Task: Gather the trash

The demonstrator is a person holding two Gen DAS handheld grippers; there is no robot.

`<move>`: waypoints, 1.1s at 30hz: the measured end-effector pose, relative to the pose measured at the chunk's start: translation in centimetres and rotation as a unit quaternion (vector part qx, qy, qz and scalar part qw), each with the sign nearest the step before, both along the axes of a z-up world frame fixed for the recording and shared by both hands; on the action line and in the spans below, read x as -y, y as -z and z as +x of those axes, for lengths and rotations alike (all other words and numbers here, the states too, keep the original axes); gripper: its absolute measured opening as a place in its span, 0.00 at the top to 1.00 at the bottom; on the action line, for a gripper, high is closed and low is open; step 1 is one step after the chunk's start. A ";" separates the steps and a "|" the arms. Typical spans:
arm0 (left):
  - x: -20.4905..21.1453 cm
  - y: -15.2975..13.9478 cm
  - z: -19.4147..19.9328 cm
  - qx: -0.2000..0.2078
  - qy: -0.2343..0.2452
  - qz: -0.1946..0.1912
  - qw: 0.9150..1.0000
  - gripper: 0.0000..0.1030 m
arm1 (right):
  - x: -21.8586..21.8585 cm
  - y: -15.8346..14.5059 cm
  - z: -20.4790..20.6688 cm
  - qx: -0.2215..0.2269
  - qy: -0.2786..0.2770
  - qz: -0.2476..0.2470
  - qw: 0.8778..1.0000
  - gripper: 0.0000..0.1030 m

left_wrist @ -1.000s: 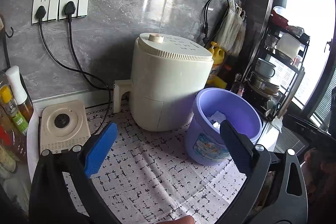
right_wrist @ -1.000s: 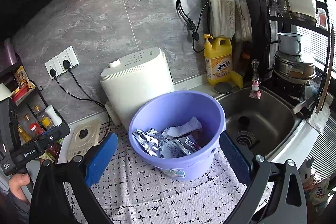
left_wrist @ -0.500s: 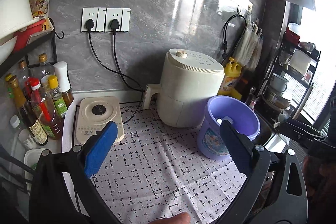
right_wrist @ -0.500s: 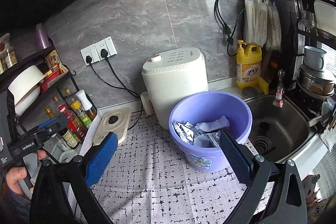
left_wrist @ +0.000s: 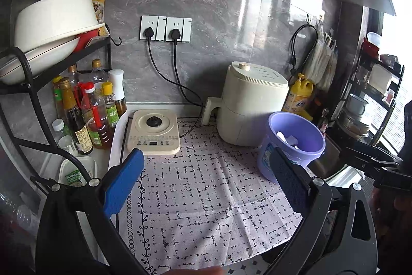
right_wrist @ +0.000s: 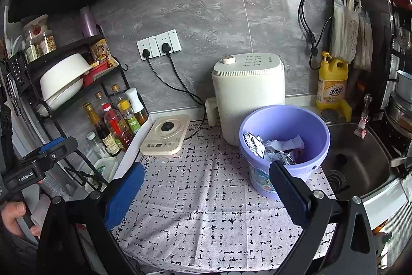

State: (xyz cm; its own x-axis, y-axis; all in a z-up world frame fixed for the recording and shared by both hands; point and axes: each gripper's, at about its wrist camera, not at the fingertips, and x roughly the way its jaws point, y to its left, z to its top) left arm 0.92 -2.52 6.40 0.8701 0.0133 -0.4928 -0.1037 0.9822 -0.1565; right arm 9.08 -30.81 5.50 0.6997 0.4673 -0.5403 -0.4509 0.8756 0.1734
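Note:
A purple bucket (right_wrist: pixel 316 159) stands on the patterned cloth (right_wrist: pixel 206 197) by the sink and holds silver wrappers (right_wrist: pixel 255 143) and a crumpled white tissue (right_wrist: pixel 285 143). It also shows in the left wrist view (left_wrist: pixel 285 130), right of centre. My left gripper (left_wrist: pixel 206 184) is open and empty, held back above the cloth. My right gripper (right_wrist: pixel 206 187) is open and empty, also back from the bucket. The left gripper's body (right_wrist: pixel 38 161) shows at the left edge of the right wrist view.
A cream air fryer (right_wrist: pixel 247 92) stands behind the bucket, a cream induction hob (right_wrist: pixel 164 135) to its left. A rack with oil bottles (right_wrist: pixel 113 123) and bowls is at far left. The steel sink (right_wrist: pixel 358 159) and yellow detergent bottle (right_wrist: pixel 332 84) are right.
Both grippers have pulled back and up from the bucket and counter, so more of the kitchen shows. Both stay open. The bucket and its trash have not moved.

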 end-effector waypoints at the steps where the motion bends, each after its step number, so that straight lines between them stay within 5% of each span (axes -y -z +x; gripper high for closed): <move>1: 0.0 0.1 -0.3 -0.001 -0.004 -0.001 1.000 0.06 | 0.0 0.1 -0.2 -0.001 -0.003 -0.001 1.000 0.08; 33: -0.1 1.8 1.0 -0.014 0.012 0.008 1.000 0.06 | 0.6 1.7 -0.6 -0.009 0.004 -0.009 1.000 0.08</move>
State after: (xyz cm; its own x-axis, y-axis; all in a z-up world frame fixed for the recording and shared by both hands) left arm 1.96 -2.43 4.55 0.8556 0.0005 -0.5176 -0.0837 0.9870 -0.1373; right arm 8.44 -31.38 3.84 0.6943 0.4509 -0.5609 -0.4402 0.8827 0.1646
